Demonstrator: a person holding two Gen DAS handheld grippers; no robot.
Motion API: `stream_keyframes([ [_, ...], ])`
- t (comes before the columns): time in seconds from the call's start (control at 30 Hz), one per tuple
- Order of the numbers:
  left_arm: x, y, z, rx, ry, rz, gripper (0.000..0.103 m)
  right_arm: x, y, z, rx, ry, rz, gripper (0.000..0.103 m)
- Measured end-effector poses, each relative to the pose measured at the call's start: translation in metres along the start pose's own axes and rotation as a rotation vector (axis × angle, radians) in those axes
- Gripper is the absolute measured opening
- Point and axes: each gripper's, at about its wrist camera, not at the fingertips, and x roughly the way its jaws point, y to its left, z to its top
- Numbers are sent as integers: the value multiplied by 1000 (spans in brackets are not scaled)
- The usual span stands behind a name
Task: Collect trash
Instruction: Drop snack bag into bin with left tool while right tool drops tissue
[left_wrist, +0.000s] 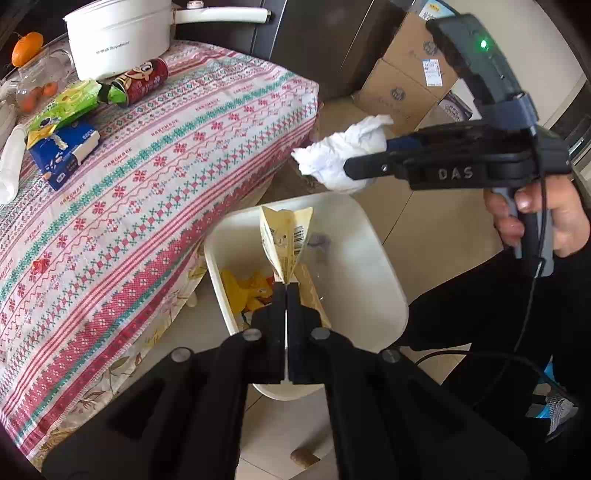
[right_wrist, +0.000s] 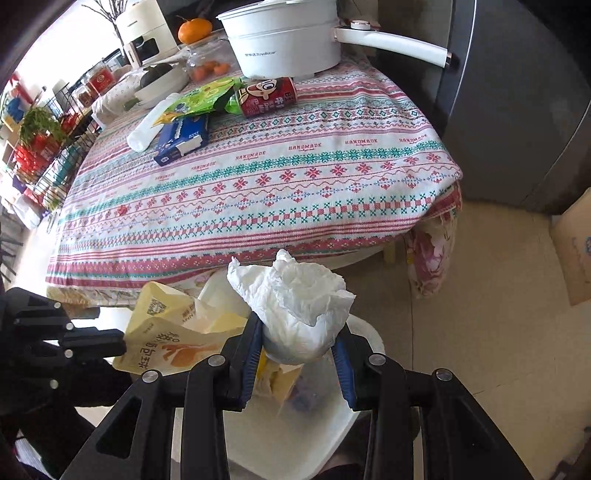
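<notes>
Yellow wrapper (left_wrist: 286, 240) hangs pinched in the closed left gripper (left_wrist: 286, 286) over the white bin (left_wrist: 369, 266). From the right wrist, the right gripper (right_wrist: 299, 350) clamps crumpled tissue (right_wrist: 295, 299) near the bin's edge; released here, it could land on the floor.

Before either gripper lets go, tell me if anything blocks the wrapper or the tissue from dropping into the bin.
Nothing visible blocks them. The left gripper holds the yellow wrapper directly above the open white bin. The right gripper holds the crumpled tissue above the bin's rim, with only earlier trash inside.
</notes>
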Motion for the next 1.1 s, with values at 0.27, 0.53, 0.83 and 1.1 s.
stream_keyframes([
  [0.27, 34, -5, -9, 51, 75, 80, 2, 2, -2, -7, -2, 12, -14, 37],
  [0.53, 21, 2, -6, 57, 27, 152, 21, 1, 0, -9, -10, 10, -22, 37],
  [0.83, -8, 27, 2, -31, -48, 186, 45, 5, 10, -10, -51, 23, -24, 38],
  [1.1, -21, 53, 9, -123, -82, 239, 60, 17, 28, -16, -124, 73, -24, 38],
])
